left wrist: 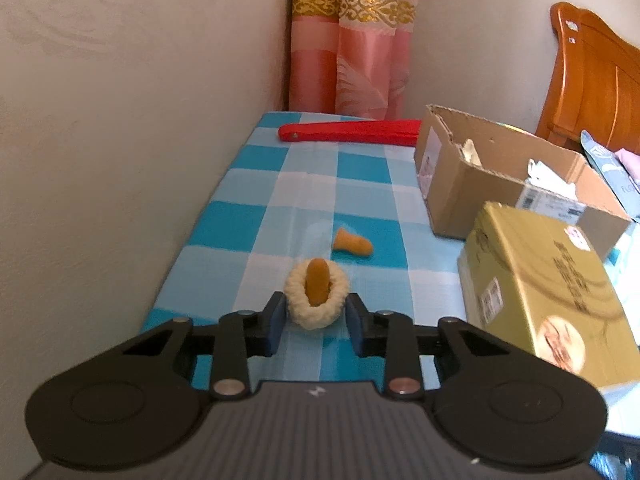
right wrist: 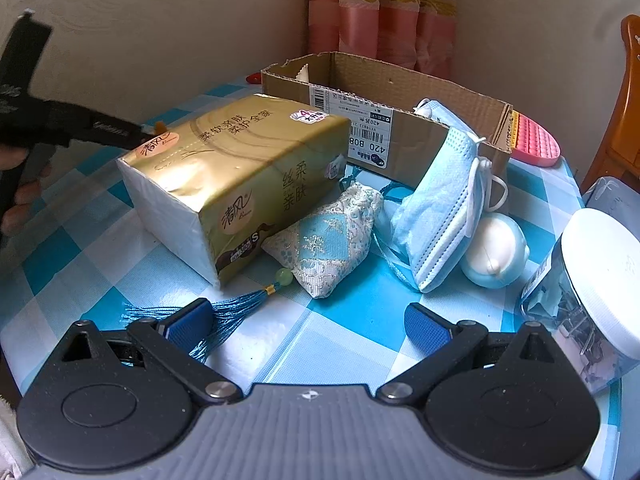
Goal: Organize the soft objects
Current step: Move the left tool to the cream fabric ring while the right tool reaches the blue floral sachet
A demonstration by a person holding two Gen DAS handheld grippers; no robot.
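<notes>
A cream woolly ring (left wrist: 316,312) with an orange plush piece (left wrist: 317,283) standing in it sits on the blue checked tablecloth (left wrist: 264,208). My left gripper (left wrist: 315,318) has its blue pads against both sides of the ring, shut on it. A second orange plush piece (left wrist: 353,244) lies just beyond. In the right wrist view my right gripper (right wrist: 308,320) stands open above the cloth with nothing between its fingers. A blue tassel (right wrist: 224,312) runs past its left finger to a brocade sachet (right wrist: 328,240). A blue face mask (right wrist: 444,216) leans on a cardboard box (right wrist: 400,128).
A gold tissue pack (right wrist: 240,176) lies left of the sachet. A round white-and-blue puff (right wrist: 496,252) and a clear jar with a white lid (right wrist: 592,280) stand at the right. A red folded fan (left wrist: 348,132) lies at the far end. A wall borders the table's left side.
</notes>
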